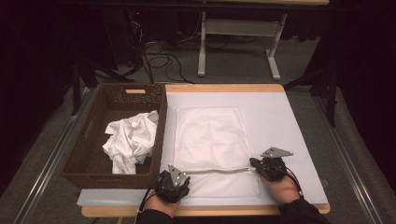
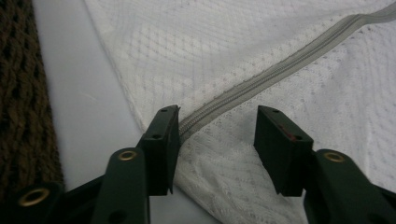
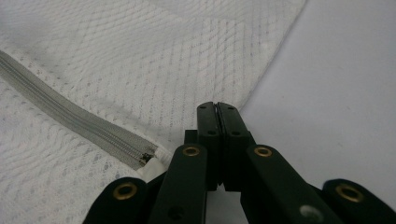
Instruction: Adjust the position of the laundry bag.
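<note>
A white mesh laundry bag (image 1: 210, 140) lies flat on the white table cover, with its grey zipper (image 1: 219, 171) running across the near end. My left gripper (image 1: 173, 179) sits at the zipper's left end. Its jaws (image 2: 217, 122) stand open over the mesh, and the zipper (image 2: 280, 70) ends against the left jaw's pad. At the zipper's right end my right gripper (image 1: 254, 163) rests on the bag's edge. Its jaws (image 3: 217, 106) are shut, beside the zipper's stop (image 3: 145, 158). Whether mesh is pinched between them I cannot tell.
A brown wicker basket (image 1: 84, 154) stands left of the bag, holding a crumpled white garment (image 1: 130, 140). The basket's weave (image 2: 23, 116) lies close to my left gripper. Bare white cover (image 1: 289, 135) stretches right of the bag. The table's front edge (image 1: 210, 211) is just behind my hands.
</note>
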Tool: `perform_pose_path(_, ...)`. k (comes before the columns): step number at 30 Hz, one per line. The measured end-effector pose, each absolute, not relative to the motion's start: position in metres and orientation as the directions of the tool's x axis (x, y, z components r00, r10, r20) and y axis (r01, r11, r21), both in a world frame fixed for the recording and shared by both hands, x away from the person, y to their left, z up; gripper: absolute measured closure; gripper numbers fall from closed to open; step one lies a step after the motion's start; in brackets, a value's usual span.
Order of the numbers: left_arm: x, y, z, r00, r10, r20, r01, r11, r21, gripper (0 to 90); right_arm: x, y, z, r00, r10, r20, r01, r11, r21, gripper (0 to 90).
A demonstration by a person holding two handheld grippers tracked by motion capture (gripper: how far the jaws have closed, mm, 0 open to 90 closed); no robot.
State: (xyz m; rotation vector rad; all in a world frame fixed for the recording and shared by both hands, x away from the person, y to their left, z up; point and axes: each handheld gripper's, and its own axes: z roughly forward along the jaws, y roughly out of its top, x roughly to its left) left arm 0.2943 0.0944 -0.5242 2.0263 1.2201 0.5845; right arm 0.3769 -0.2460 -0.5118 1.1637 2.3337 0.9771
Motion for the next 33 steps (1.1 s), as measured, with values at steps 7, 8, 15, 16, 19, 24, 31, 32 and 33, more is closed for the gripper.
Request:
perform_pose_path(7,0.3,0.079,-0.524,0.496,0.865,0.074,0.545,-0.377,0.749,90.0,0.377,-0.256,-0.51,-0.588,0.809,-0.014,0.55,0.412,0.726,90.0)
perform_pose_path(8,0.301,0.079,-0.524,0.497,0.865,0.072,0.545,-0.377,0.749,90.0,0.377,-0.256,-0.51,-0.585,0.811,-0.013,0.551,0.41,0.727,90.0)
perform_pose_path(15,0.312,0.075,-0.524,0.499,0.866,0.02,0.559,-0.34,0.756,90.0,0.378,-0.261,-0.51,-0.575,0.818,-0.025,0.551,0.409,0.727,90.0)
perform_pose_path(16,0.314,0.072,-0.524,0.503,0.864,0.023,0.557,-0.344,0.756,90.0,0.379,-0.263,-0.51,-0.57,0.821,-0.021,0.554,0.403,0.729,90.0)
perform_pose_path(19,0.317,0.061,-0.524,0.52,0.853,0.045,0.541,-0.369,0.756,90.0,0.38,-0.27,-0.509,-0.558,0.829,-0.024,0.556,0.396,0.731,90.0)
perform_pose_path(24,0.315,0.048,-0.523,0.553,0.831,0.058,0.518,-0.398,0.757,90.0,0.38,-0.284,-0.508,-0.531,0.847,-0.025,0.565,0.376,0.735,90.0)
perform_pose_path(31,0.313,0.038,-0.521,0.584,0.81,0.057,0.49,-0.408,0.771,90.0,0.375,-0.305,-0.504,-0.509,0.86,-0.025,0.566,0.357,0.743,90.0)
perform_pose_path(32,0.313,0.037,-0.521,0.586,0.808,0.058,0.487,-0.408,0.772,90.0,0.374,-0.307,-0.504,-0.506,0.862,-0.021,0.566,0.351,0.746,90.0)
perform_pose_path(33,0.314,0.036,-0.52,0.59,0.805,0.055,0.483,-0.407,0.775,90.0,0.374,-0.309,-0.503,-0.502,0.865,-0.019,0.566,0.345,0.748,90.0)
